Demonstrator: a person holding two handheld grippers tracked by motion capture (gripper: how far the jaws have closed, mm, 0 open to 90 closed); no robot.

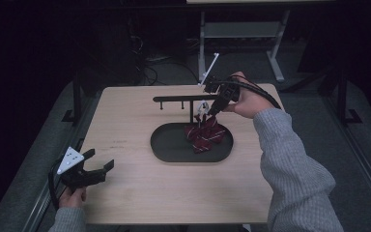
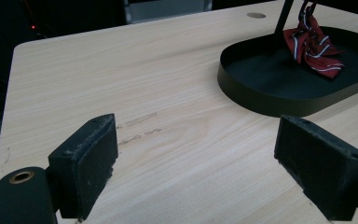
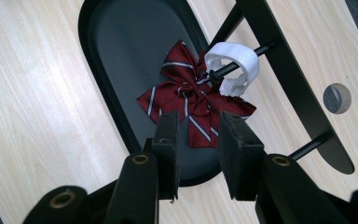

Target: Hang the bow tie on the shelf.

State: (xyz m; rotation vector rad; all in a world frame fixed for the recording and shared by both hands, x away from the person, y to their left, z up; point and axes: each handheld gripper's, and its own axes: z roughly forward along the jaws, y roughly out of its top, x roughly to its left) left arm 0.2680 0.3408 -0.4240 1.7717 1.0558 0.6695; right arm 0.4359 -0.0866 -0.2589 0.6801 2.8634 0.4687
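Right gripper view: white elastic loop (image 3: pixel 233 67) of dark red striped bow tie (image 3: pixel 191 100) hooked on black rack peg (image 3: pixel 242 58), right gripper (image 3: pixel 200 140) jaws apart, off it; high view: left gripper (image 1: pixel 94 162) wide open, idle.

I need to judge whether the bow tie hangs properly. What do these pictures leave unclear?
- High view: the white band on the bow tie is too small to tell how it sits on the peg.
- Right gripper view: the right tool covers the bow's lower edge.
- Left gripper view: the picture's top edge cuts off the stand's post.
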